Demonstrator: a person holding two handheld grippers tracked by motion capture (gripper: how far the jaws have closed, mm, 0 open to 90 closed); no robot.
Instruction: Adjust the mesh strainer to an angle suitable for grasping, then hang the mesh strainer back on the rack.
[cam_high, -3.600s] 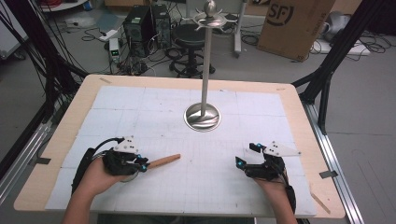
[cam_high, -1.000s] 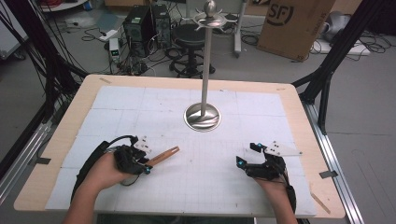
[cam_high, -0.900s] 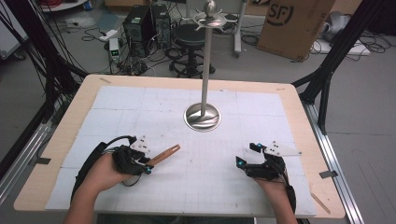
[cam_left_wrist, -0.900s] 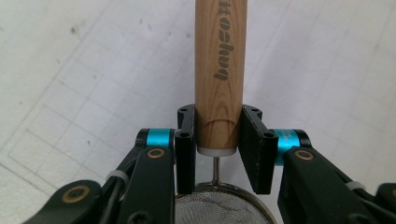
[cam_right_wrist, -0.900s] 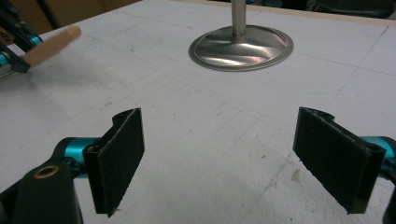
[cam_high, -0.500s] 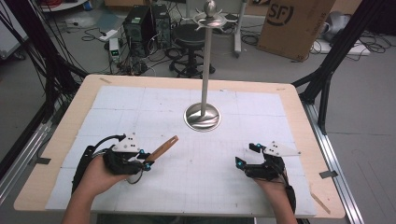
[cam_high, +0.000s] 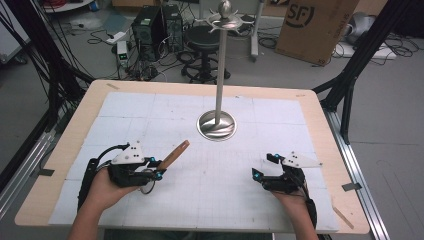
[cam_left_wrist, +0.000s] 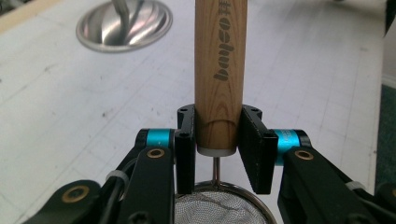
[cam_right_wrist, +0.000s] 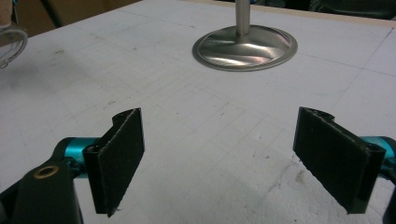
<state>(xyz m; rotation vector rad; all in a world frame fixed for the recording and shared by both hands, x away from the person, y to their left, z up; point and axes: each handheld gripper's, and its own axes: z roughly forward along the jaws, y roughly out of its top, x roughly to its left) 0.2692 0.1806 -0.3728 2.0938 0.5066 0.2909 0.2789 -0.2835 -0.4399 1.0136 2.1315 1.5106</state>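
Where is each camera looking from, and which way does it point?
High view: above the person's side, looking forward and down on the table; both forearms and tongs show.
Left gripper view: rides the left tongs, looking along jaws shut on the strainer's wooden handle.
Right gripper view: rides the right tongs, looking between open jaws across the table.
All three share the steel stand's round base.

The strainer (cam_high: 167, 162), earlier lying flat on the tabletop (cam_high: 235, 200) with its wooden handle level, is now lifted in the left gripper (cam_high: 150, 167). Its handle now tilts upward, pointing toward the metal stand (cam_high: 216, 125), and the mesh bowl hangs clear of the tabletop.
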